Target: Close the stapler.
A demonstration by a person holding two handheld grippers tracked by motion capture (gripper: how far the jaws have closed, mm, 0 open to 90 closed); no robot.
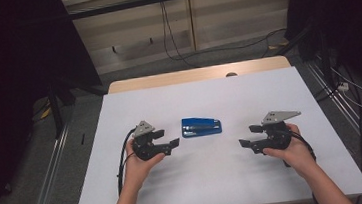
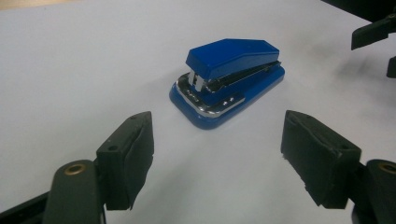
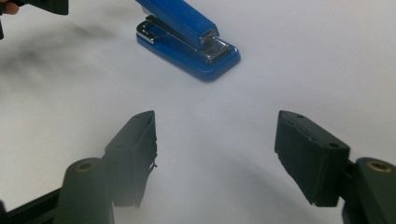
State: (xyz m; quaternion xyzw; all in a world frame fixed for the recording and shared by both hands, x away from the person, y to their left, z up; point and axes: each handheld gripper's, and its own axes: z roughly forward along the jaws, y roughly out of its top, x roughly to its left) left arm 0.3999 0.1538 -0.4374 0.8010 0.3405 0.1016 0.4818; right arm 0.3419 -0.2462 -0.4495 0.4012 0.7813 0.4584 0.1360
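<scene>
Where the person's forearms come in over the near edge of the table (image 1: 128,202), each hand grips a black two-jaw tool above a plain white sheet that covers almost the whole top. Left gripper (image 1: 167,138) sits just left of centre, its jaws spread wide with nothing between them, a grey three-cornered plate on its top and a black cable trailing back along the wrist. Right gripper (image 1: 248,136) is held to the right, well apart from the other, its jaws likewise spread and empty, pointing inward. Between the two, a little farther up the sheet and nearer the left one, lies the blue stapler (image 1: 201,126), flat on its base and closed, touched by neither tool. Seen from the left gripper view, the stapler (image 2: 227,80) rests just beyond the open jaws, its chromed end turned toward them, while the right gripper view shows the stapler (image 3: 187,36) farther off, up and left of its own jaws. Beyond the sheet a strip of bare light wood shows at the table's far edge. Past that the grey floor carries loose black cables, with metal rails running along both sides of the table. At the back stands a pale panelled wall or cabinet front, flanked by dark curtains on either side.
</scene>
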